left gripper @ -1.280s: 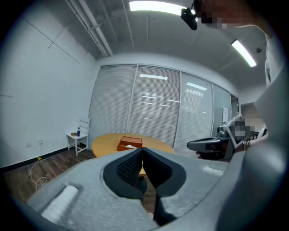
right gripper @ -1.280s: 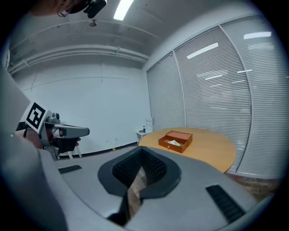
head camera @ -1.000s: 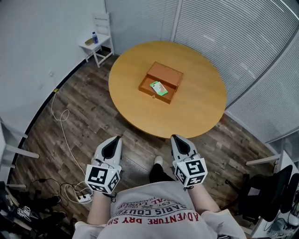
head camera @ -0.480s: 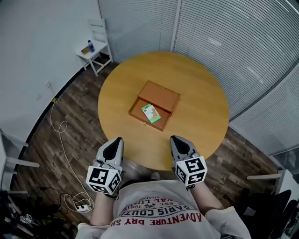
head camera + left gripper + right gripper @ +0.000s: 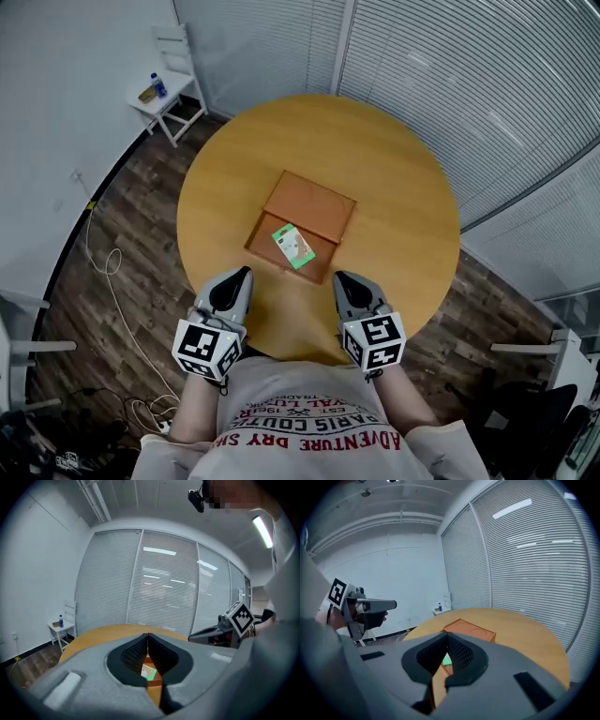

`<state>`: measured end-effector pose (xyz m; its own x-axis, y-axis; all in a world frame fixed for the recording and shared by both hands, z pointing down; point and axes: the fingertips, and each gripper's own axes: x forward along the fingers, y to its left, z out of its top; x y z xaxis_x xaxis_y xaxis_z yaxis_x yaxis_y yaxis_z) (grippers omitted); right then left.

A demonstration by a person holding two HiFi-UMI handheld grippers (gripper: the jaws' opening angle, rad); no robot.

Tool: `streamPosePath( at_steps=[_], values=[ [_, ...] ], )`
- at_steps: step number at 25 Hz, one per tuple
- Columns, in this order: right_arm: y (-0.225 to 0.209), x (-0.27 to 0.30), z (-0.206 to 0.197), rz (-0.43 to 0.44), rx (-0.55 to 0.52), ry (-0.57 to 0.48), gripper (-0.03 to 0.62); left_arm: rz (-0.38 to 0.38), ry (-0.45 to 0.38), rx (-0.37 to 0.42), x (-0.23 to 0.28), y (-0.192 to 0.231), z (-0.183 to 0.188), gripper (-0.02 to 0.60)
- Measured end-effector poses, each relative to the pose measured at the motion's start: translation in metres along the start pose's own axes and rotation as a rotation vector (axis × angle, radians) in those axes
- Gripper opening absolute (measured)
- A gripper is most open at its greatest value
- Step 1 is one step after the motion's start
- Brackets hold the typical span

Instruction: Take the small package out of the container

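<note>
Inside one container (image 5: 312, 206), one small package (image 5: 293, 246)

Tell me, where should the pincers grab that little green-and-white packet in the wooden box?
Probably from straight above, pinching across the two long edges of the small package near its middle. It lies flat in the open tray of the container, whose walls likely block a sideways approach.

Round wooden table (image 5: 403, 178) centre; dark plank floor (image 5: 141, 192); closed white blinds (image 5: 487, 75) right; small white side table (image 5: 172, 98) by wall (image 5: 66, 75).
</note>
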<state>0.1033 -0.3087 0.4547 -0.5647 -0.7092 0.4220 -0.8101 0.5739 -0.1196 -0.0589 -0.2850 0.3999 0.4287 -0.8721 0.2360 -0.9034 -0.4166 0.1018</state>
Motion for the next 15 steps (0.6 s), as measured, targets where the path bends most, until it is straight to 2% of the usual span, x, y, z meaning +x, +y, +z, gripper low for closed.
streamPosePath(
  at_steps=[5, 10, 15],
  values=[
    [-0.013, 0.035, 0.003, -0.08, 0.006, 0.065, 0.009, -0.123, 0.03, 0.003, 0.046, 0.029, 0.008, 0.011],
    [-0.011, 0.083, -0.012, -0.108, -0.01, 0.202, 0.01, -0.182, 0.043, -0.021, 0.081, 0.069, 0.006, 0.011],
    [-0.003, 0.131, -0.038, -0.112, -0.031, 0.333, 0.08, -0.232, 0.066, -0.055, 0.107, 0.106, -0.01, 0.011]
  ],
)
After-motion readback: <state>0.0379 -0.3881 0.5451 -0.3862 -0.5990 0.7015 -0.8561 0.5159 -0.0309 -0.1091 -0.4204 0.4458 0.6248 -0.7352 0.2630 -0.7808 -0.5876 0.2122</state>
